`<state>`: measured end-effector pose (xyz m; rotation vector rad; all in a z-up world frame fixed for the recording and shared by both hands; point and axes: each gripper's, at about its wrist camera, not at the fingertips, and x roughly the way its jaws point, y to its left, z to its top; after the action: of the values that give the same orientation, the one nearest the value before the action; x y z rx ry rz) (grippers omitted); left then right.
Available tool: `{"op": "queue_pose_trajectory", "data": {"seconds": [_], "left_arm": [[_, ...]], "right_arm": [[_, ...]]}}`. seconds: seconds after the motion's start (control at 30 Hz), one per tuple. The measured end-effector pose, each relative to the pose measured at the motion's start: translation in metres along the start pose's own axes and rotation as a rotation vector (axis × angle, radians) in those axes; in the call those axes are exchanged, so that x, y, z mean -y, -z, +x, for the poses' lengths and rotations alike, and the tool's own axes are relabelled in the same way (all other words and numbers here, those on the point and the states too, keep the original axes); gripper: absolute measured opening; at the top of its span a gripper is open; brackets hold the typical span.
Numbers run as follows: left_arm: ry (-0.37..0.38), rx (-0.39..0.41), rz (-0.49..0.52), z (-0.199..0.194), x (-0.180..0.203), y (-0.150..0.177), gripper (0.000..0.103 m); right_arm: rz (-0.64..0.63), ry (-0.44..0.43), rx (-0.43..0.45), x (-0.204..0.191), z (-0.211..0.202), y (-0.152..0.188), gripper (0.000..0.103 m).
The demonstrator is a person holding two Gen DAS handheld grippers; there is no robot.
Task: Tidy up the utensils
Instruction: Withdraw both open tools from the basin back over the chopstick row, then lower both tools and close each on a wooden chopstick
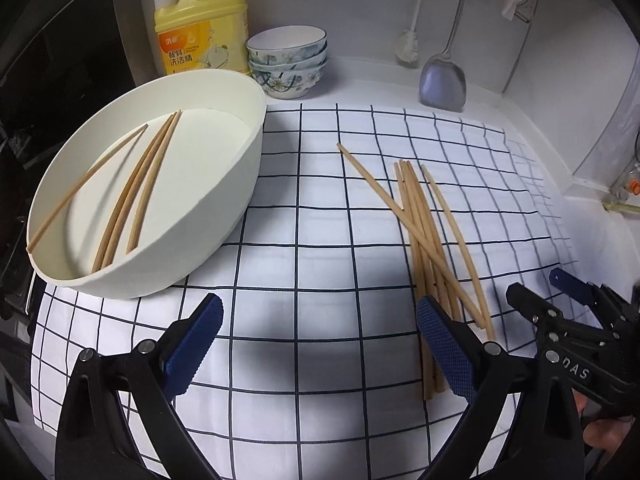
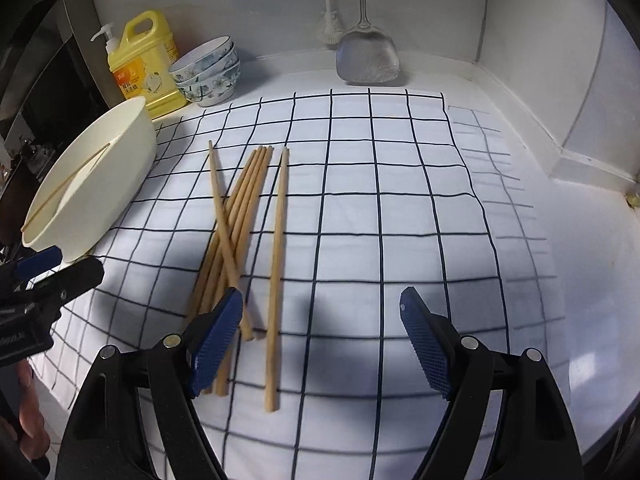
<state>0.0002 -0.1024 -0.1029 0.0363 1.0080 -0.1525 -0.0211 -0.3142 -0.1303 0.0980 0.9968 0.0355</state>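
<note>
Several wooden chopsticks lie in a loose pile on the checked cloth; they also show in the right wrist view, with one chopstick lying apart to the right. A white oval basin at the left holds several chopsticks; the basin also shows in the right wrist view. My left gripper is open and empty above the cloth, left of the pile. My right gripper is open and empty, its left finger over the pile's near ends; it shows in the left wrist view.
A yellow detergent bottle and stacked patterned bowls stand behind the basin. A metal spatula and a white brush hang at the back wall. The counter ends at a raised edge on the right.
</note>
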Motion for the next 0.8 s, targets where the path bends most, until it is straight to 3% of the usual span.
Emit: {"op": "queue_pose_trajectory", "data": {"seconds": [0.27, 0.53, 0.8], "left_arm": [[-0.018, 0.001, -0.016, 0.016, 0.009, 0.004, 0.095], [-0.018, -0.026, 0.001, 0.028, 0.014, 0.01, 0.095], [-0.004, -0.05, 0.035, 0.04, 0.027, 0.011, 0.095]], "right_arm": [[-0.058, -0.011, -0.015, 0.0, 0.027, -0.004, 0.077], [-0.142, 0.044, -0.025, -0.009, 0.038, -0.001, 0.077], [-0.118, 0.052, -0.023, 0.009, 0.037, -0.002, 0.077]]}}
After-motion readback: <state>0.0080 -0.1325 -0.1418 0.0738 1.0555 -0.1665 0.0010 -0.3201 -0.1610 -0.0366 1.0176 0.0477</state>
